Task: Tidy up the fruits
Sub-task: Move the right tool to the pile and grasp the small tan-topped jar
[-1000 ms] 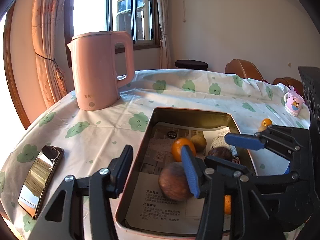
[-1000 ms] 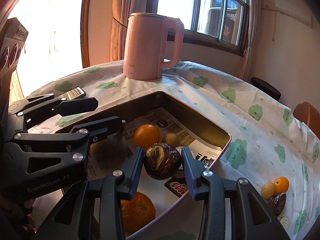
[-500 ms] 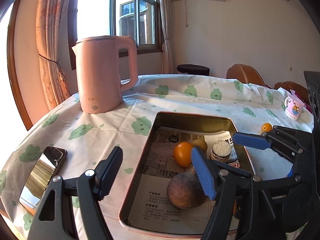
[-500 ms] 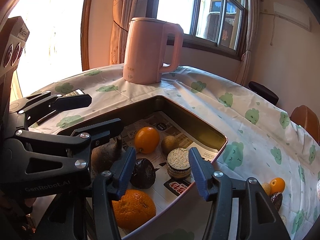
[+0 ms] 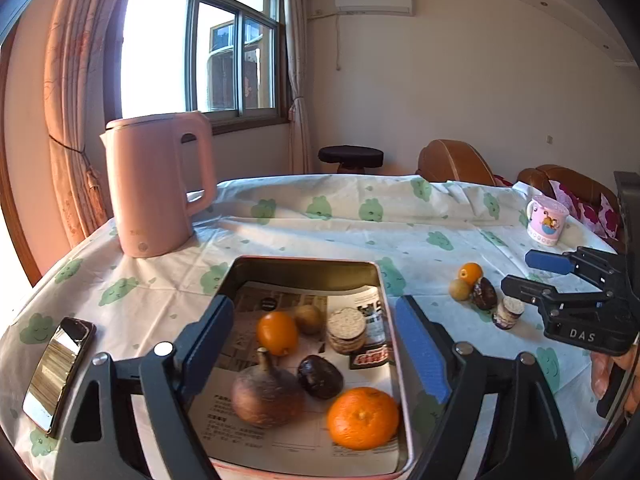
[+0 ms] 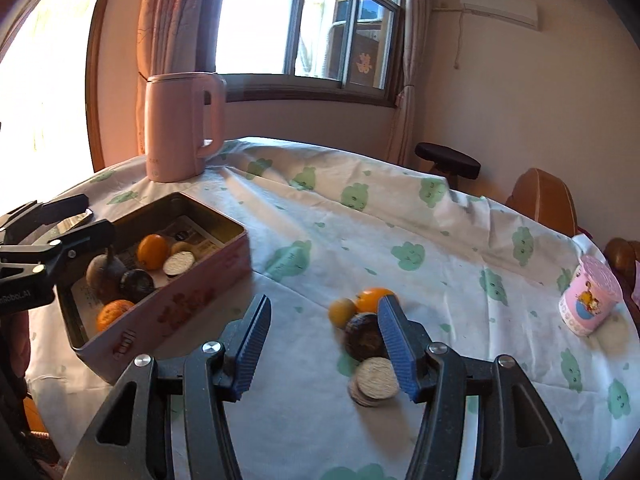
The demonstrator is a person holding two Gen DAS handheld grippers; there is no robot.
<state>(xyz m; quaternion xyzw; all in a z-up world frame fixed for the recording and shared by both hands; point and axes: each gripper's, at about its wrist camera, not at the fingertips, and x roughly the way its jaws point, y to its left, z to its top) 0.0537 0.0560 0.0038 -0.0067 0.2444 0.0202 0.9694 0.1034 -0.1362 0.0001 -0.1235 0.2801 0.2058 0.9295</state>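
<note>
A pink tin tray [image 5: 382, 280] [image 6: 188, 300] lined with newspaper holds a large orange [image 5: 362, 418], a small orange [image 5: 277, 333], a brown stemmed fruit [image 5: 266, 394], a dark passion fruit [image 5: 320, 376], a small yellowish fruit [image 5: 308, 319] and a round jar [image 5: 346, 330]. On the cloth to its right lie a small orange [image 6: 374, 298], a yellowish fruit [image 6: 342, 312], a dark fruit [image 6: 362, 336] and a small jar [image 6: 374, 380]. My left gripper [image 5: 312, 352] is open and empty above the tray. My right gripper [image 6: 326, 348] is open and empty above the loose group.
A pink kettle [image 5: 154, 184] stands behind the tray. A phone [image 5: 58, 368] lies at the table's left edge. A pink cartoon cup [image 6: 590, 300] stands at the right. Chairs and a stool [image 5: 350, 158] are behind the table.
My right gripper let go of the dark passion fruit into the tray, opened, and swung right to the loose fruits. My left gripper lifted back from the tray.
</note>
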